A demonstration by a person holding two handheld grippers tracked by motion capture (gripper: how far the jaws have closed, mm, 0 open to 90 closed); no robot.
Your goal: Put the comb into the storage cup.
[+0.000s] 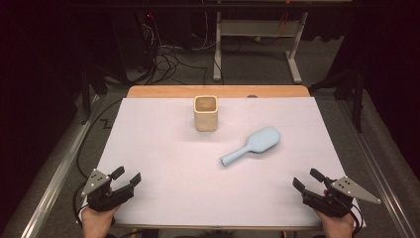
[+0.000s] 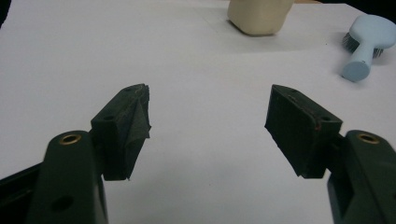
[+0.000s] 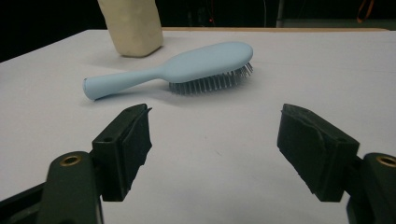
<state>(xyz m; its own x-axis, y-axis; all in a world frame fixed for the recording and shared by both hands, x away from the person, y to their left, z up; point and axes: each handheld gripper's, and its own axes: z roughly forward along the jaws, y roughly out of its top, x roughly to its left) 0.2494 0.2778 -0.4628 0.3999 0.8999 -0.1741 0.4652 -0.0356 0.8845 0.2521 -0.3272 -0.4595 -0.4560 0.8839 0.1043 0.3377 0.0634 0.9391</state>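
Blue hairbrush [image 1: 252, 145] is lying bristles-down, handle angling toward the near edge, nearer the right gripper [image 1: 306, 182], both grippers' jaws gaping.

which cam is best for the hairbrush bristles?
Right gripper view: the hairbrush lies side-on, bristles visible beneath the head, facing the table. The left gripper view catches some bristles at the frame edge. The high view shows its smooth back.

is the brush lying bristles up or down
Bristles down: the hairbrush rests on its bristles, smooth blue back up, on the table.
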